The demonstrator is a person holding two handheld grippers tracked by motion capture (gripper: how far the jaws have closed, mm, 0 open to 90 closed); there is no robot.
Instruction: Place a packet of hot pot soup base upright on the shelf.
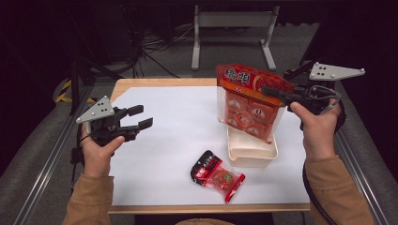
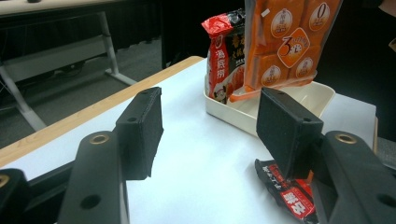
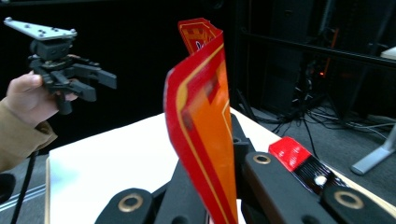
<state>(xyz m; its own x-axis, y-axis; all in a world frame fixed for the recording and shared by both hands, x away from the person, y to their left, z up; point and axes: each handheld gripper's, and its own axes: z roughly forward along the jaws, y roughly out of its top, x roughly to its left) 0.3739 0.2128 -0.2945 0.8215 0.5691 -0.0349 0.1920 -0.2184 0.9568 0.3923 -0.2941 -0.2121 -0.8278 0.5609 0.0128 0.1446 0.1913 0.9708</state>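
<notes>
A large orange snack bag (image 1: 248, 103) hangs upright with its bottom in a cream tray (image 1: 251, 157) on the right of the white table. My right gripper (image 1: 271, 92) is shut on the bag's upper right edge. In the right gripper view the bag's red and orange edge (image 3: 205, 126) rises from between the closed jaws. My left gripper (image 1: 141, 117) hovers over the table's left side, open, with nothing between its pads (image 2: 140, 126). A small red and black packet (image 1: 217, 174) lies flat near the front edge. Another red and black packet (image 2: 224, 60) stands in the tray (image 2: 322, 91) behind the orange bag (image 2: 285, 42).
The white sheet (image 1: 178, 131) covers a wooden table whose edge shows at the front and back. Beyond the table stand a grey metal frame (image 1: 230, 28) and loose cables (image 1: 155, 51) on the floor. Metal rails (image 1: 47, 159) run along both sides.
</notes>
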